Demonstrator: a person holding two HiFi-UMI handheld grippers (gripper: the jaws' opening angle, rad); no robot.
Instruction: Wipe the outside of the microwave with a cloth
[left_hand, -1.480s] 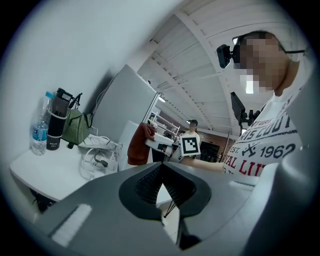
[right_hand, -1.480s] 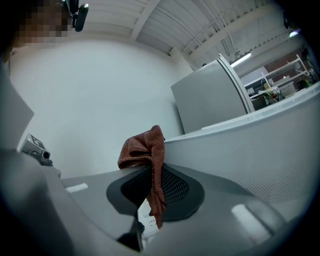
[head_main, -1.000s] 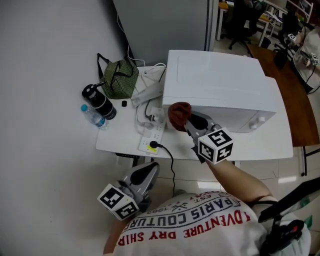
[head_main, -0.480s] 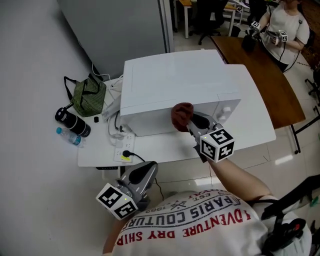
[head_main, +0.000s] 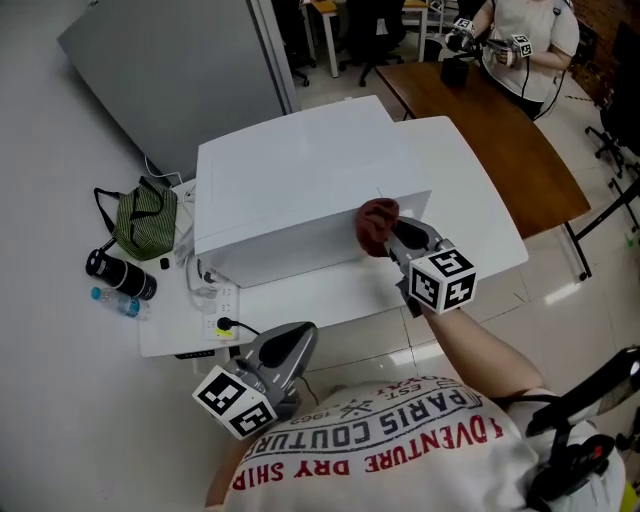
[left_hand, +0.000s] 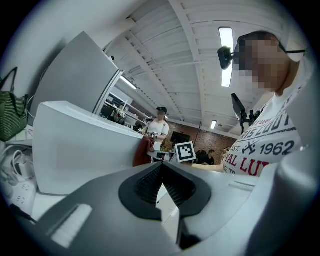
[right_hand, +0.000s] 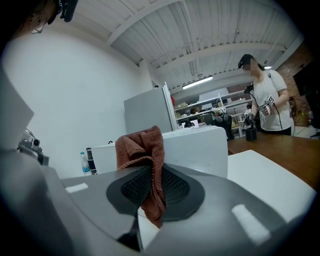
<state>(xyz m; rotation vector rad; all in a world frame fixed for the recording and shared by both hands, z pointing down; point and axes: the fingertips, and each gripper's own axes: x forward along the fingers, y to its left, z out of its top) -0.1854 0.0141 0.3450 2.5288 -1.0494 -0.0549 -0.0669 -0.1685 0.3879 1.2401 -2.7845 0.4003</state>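
Note:
A white microwave (head_main: 300, 190) stands on a white table (head_main: 470, 200); it also shows in the left gripper view (left_hand: 85, 145) and the right gripper view (right_hand: 195, 145). My right gripper (head_main: 392, 228) is shut on a reddish-brown cloth (head_main: 376, 224) held against the microwave's near side, close to its right corner. The cloth (right_hand: 145, 160) bunches up between the jaws. My left gripper (head_main: 290, 345) hangs low in front of the table edge, shut on nothing (left_hand: 161, 180).
Left of the microwave lie a power strip with cables (head_main: 215, 300), a green striped bag (head_main: 145, 220), a black flask (head_main: 118, 276) and a water bottle (head_main: 118, 302). A brown desk (head_main: 500, 110) stands behind, with a person (head_main: 520, 40) beyond it.
The head view has swung, so the table sits further left. My right gripper with the cloth now stands nearer the microwave's right corner. The left gripper has stayed put.

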